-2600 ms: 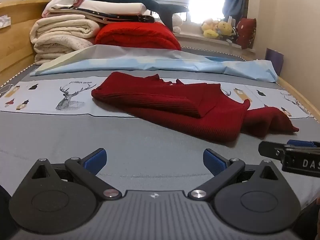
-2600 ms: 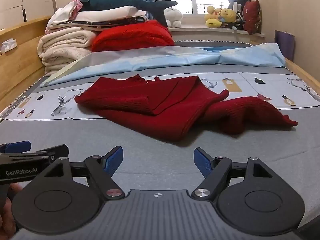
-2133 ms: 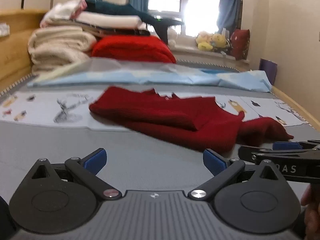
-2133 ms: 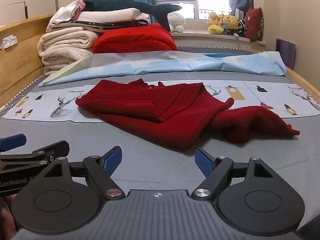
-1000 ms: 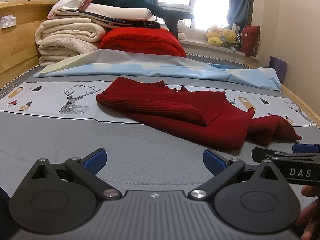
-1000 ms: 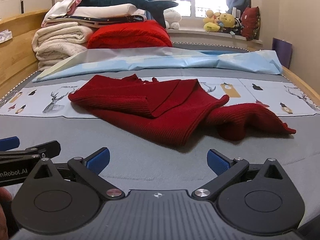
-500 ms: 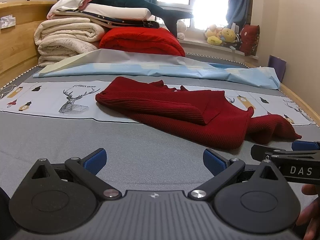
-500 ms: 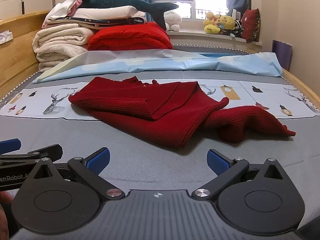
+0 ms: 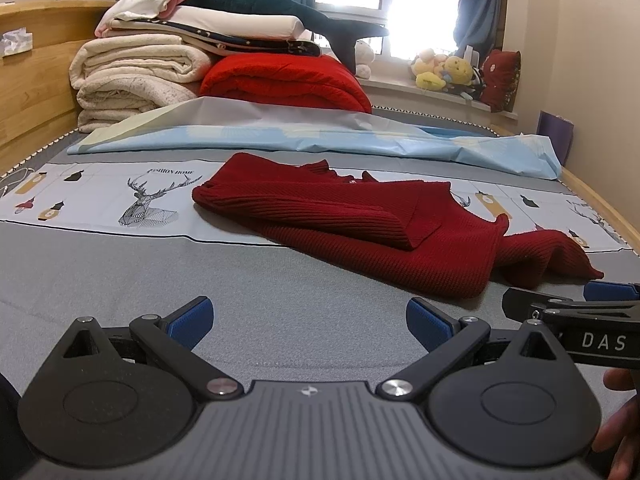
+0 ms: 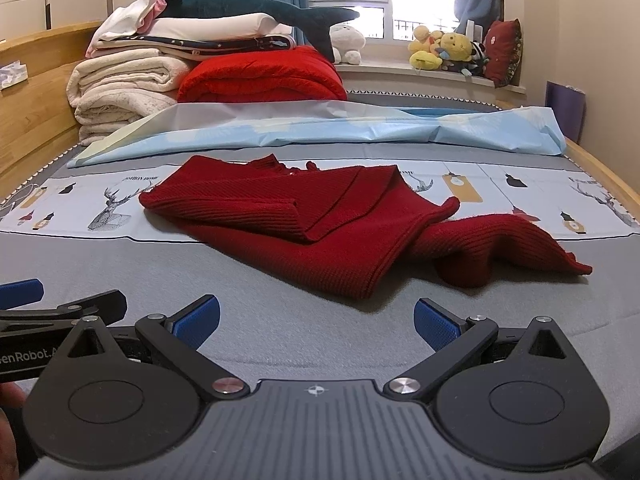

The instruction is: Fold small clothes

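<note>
Right wrist: red sweater (image 10: 320, 220) on bed (image 10: 280, 320).

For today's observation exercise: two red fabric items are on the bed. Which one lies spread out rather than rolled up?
The dark red knitted sweater, lying loosely flat on the grey sheet. The brighter red blanket is rolled up beside the cream blankets farther back.
</note>
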Action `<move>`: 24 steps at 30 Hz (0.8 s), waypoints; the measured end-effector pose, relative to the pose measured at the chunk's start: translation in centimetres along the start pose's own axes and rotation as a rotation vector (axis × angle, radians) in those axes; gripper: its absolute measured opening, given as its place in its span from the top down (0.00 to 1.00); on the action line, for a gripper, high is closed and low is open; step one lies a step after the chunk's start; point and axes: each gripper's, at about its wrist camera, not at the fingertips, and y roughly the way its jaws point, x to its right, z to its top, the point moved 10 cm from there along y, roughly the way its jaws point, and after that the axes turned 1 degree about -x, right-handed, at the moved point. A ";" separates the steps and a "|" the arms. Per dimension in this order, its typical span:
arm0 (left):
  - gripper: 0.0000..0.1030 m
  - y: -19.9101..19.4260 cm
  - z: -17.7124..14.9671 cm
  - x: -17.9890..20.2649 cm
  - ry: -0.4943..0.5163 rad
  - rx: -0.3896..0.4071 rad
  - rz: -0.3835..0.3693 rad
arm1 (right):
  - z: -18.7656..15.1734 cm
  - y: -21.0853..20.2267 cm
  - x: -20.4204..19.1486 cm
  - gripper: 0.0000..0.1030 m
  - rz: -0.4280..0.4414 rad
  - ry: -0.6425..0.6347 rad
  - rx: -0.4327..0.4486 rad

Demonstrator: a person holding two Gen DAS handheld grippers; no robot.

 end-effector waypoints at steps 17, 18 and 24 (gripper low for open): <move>0.70 -0.4 0.1 0.9 0.093 0.035 -0.037 | 4.5 -1.1 4.9 0.12 0.043 0.188 0.102; 0.79 -0.3 0.1 1.0 0.093 0.027 -0.052 | 5.2 -0.8 5.8 0.15 0.052 0.203 0.105; 0.82 1.5 2.0 1.8 0.112 0.001 -0.115 | 9.3 2.9 9.9 0.27 0.108 0.203 0.096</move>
